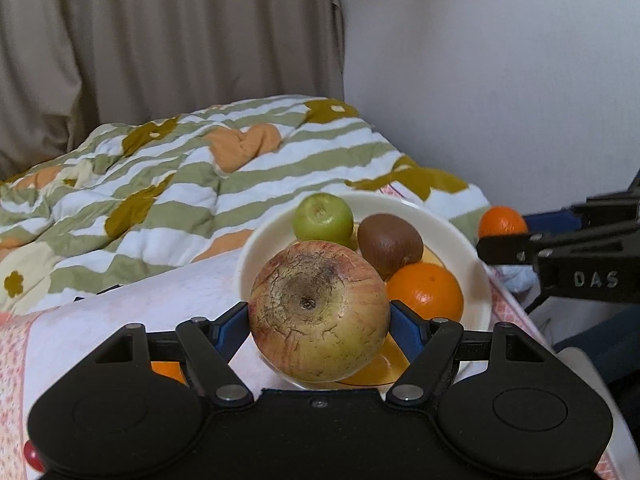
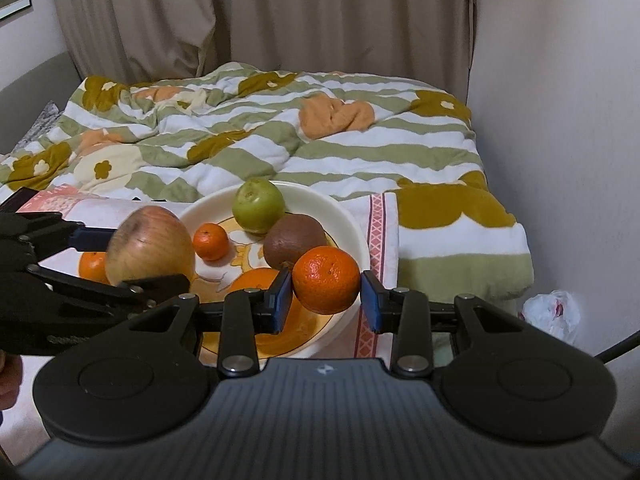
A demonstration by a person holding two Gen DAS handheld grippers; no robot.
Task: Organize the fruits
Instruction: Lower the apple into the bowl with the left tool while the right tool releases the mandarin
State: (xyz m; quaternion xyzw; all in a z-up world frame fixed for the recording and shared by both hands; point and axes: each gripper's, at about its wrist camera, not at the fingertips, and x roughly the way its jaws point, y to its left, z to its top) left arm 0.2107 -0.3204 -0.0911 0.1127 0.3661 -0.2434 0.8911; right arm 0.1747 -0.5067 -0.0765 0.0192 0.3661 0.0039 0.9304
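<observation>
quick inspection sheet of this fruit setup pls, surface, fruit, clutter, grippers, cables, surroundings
surface: table under a white cloth with a pink patterned border.
job's things: cream round plate with a yellow print holds a green apple, a brown kiwi, a small orange mandarin and a partly hidden orange fruit; another mandarin lies on the cloth beside the plate.
clutter: crumpled white plastic bag on the floor.
grippers: left gripper shut on a large red-yellow apple; right gripper shut on a bumpy orange mandarin; both over the plate's near rim.
cables: a dark cable at the right edge.
surroundings: striped floral quilt, beige curtains, white wall.
</observation>
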